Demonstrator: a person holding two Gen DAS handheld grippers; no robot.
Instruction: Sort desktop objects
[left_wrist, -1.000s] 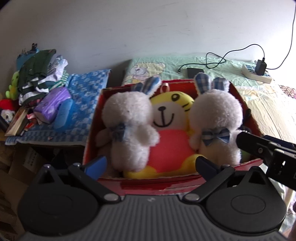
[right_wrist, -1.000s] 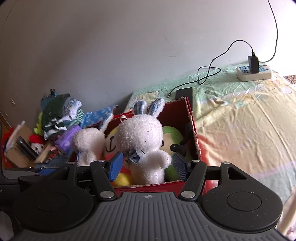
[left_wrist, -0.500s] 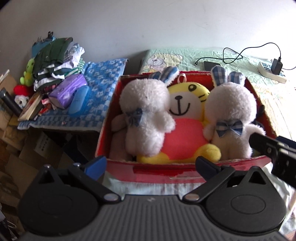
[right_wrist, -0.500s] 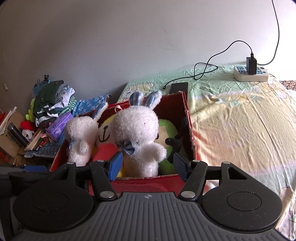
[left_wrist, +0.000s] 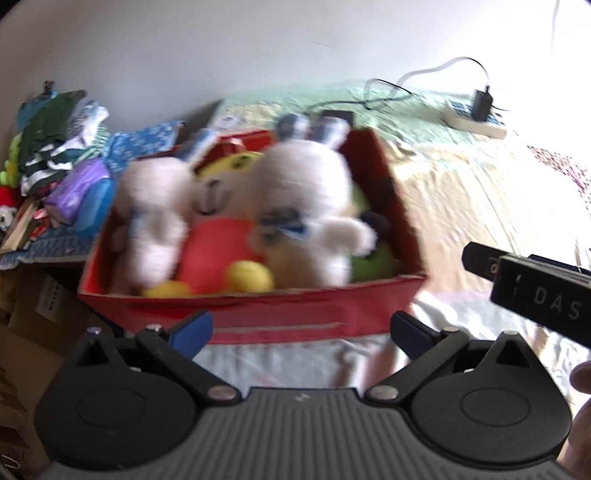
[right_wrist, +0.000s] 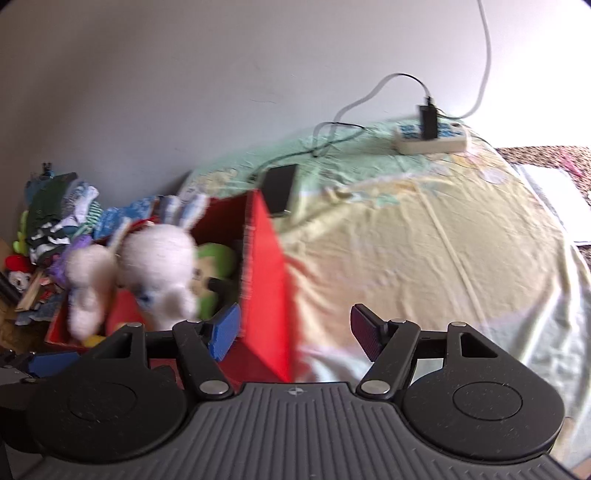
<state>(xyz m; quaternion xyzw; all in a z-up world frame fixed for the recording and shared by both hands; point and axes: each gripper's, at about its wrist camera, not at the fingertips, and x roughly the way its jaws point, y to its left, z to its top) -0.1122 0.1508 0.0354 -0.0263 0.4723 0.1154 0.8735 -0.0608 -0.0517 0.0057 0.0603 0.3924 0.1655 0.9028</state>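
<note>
A: Toys first. What do you see of them?

B: Two white rabbits (left_wrist: 303, 206) with blue checked ears and bows, and a yellow doll (left_wrist: 218, 221) in an orange-red top between them. All are blurred. Behind the right rabbit sits a green toy (right_wrist: 214, 258).

A: Where are they?

B: Upright and packed close in your red box (left_wrist: 258, 314), which stands on the bed (right_wrist: 424, 251) at its left side. Beyond the box a black phone (right_wrist: 279, 188) lies on the sheet, and a power strip (right_wrist: 432, 138) with a plug lies further back.

A: And your claws?

B: Your left claw (left_wrist: 301, 332) is spread wide and holds nothing; it hangs just before the box's front wall. Your right claw (right_wrist: 295, 332) is spread too and empty, its blue pad (right_wrist: 225, 330) near the box's right corner. Whether it touches the card, I cannot tell.
</note>
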